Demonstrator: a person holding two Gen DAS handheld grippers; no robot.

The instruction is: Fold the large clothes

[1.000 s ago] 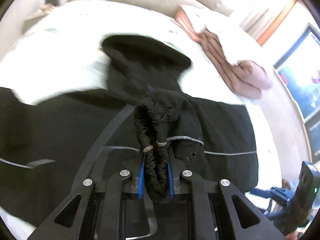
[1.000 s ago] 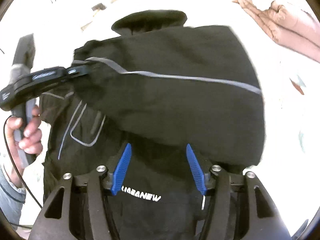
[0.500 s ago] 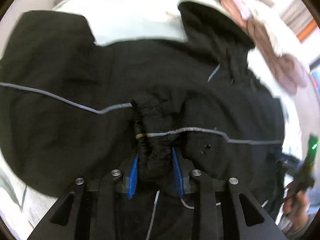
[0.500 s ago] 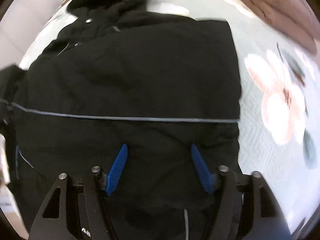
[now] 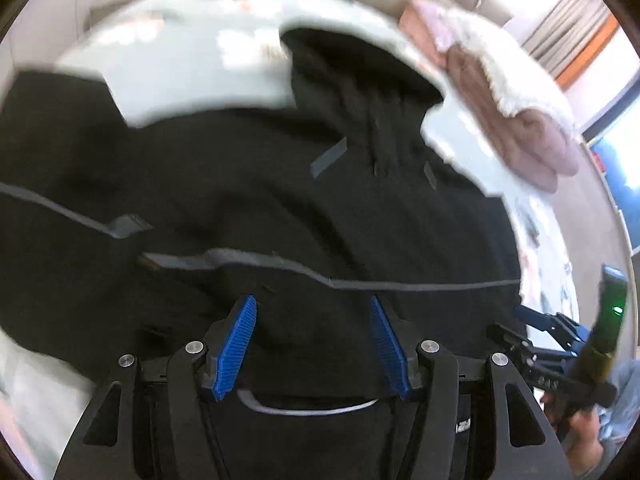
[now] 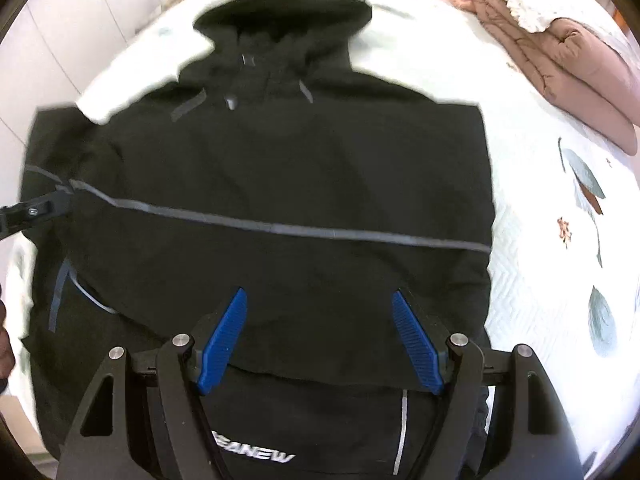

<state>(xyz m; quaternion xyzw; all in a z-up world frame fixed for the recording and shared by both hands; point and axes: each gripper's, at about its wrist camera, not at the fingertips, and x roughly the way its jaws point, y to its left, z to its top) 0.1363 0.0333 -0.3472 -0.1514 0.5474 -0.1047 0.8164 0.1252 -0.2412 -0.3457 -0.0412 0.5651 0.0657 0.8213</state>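
A large black hooded jacket (image 6: 288,176) with a thin grey stripe lies on the bed, hood at the far end; it also fills the left wrist view (image 5: 280,200). One sleeve is folded across the chest. My left gripper (image 5: 313,316) is open and empty just above the folded sleeve. My right gripper (image 6: 320,312) is open and empty over the jacket's lower part, where white lettering (image 6: 256,456) shows. The right gripper also appears at the right edge of the left wrist view (image 5: 560,344), and the left gripper's tip at the left edge of the right wrist view (image 6: 36,212).
The bed has a white quilted cover with a leaf print (image 6: 560,240). A pink quilt with a white fleece blanket (image 6: 560,48) is heaped at the far right. White cupboards (image 6: 80,20) stand beyond the bed's far left.
My left gripper has opened and let go of the bunched black sleeve, which now lies flat across the jacket. My right gripper has drawn back, open, showing more of the jacket.
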